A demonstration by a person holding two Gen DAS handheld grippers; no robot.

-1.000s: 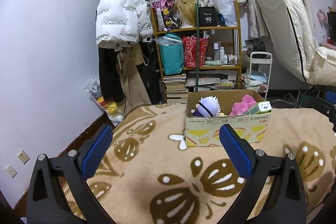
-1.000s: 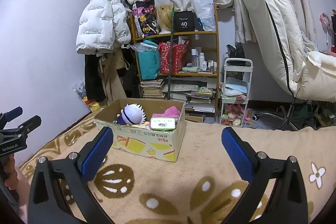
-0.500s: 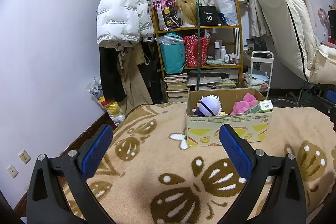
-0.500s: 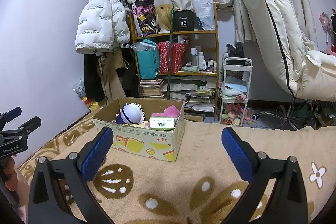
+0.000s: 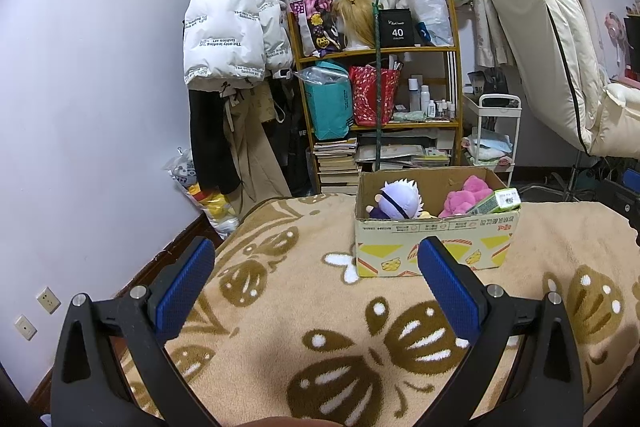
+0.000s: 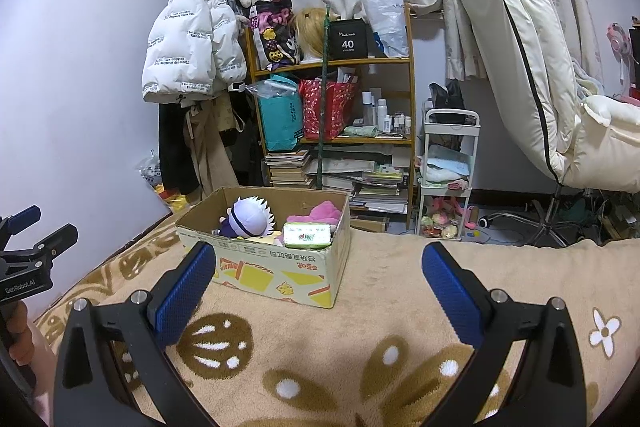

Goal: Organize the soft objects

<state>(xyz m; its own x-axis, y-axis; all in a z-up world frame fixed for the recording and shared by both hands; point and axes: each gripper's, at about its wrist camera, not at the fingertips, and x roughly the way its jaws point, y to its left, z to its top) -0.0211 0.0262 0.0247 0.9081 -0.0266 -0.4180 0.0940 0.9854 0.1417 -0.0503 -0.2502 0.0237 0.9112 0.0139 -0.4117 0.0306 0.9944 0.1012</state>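
Plushies, a white-haired doll (image 6: 250, 215) and a pink soft toy (image 6: 320, 213), sat inside the printed cardboard box (image 6: 276, 273) on the tan blanket (image 6: 384, 307). Nothing really changed over the last second: left gripper (image 5: 316, 279) and right gripper (image 6: 316, 281) stayed spread wide, empty, well short of the box.

The black box (image 6: 347, 42) on the top shelf reads "40 COLORS". The white puffer jacket (image 5: 224, 31) repeats "The only leading fashion art". "GenRobot.AI" is printed on the left hand-held gripper (image 6: 25, 269). The cardboard box's (image 6: 280, 267) lettering is too small to read.
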